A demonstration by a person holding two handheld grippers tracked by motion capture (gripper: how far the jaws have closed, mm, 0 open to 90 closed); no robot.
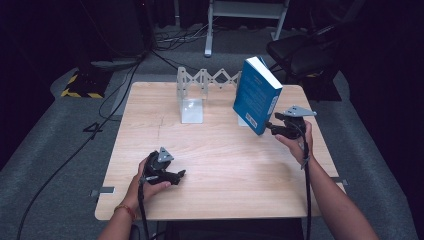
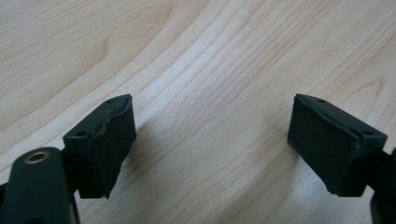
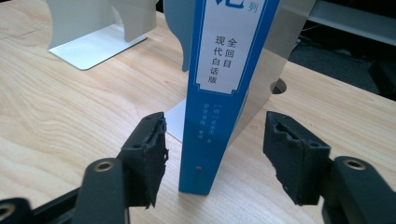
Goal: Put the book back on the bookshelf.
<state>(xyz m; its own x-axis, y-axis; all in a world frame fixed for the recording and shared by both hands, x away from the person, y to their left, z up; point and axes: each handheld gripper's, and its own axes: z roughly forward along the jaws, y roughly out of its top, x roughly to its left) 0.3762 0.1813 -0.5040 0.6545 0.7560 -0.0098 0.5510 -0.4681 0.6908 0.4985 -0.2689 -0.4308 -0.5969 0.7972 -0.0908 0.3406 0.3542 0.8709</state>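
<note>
1. Right gripper (image 1: 274, 126) up against the lower corner of the blue book (image 1: 256, 95), jaws spread wide on either side of the spine (image 3: 212, 121), no pad touching yet. Released, then, and likely lining up for a grasp.
2. Book at the far right part of the wooden table (image 1: 220, 165), tilted, one bottom corner down, leaning back toward the metal plate behind it (image 3: 261, 88). Leaning probably because nothing braces it on the near side.
3. Left gripper (image 1: 179, 175) parked low at the near left, well apart from the book, jaws open over bare wood (image 2: 210, 116), nothing between them. Out of the way, seemingly idle while the right side works.
4. White expanding bookend rack (image 1: 200, 87) at the far edge, its flat foot (image 1: 192, 111) resting on the tabletop; room there between its end plates for a book to stand.
5. Count: one book, one rack with two visible end plates, two grippers, both unclenched, one table.
</note>
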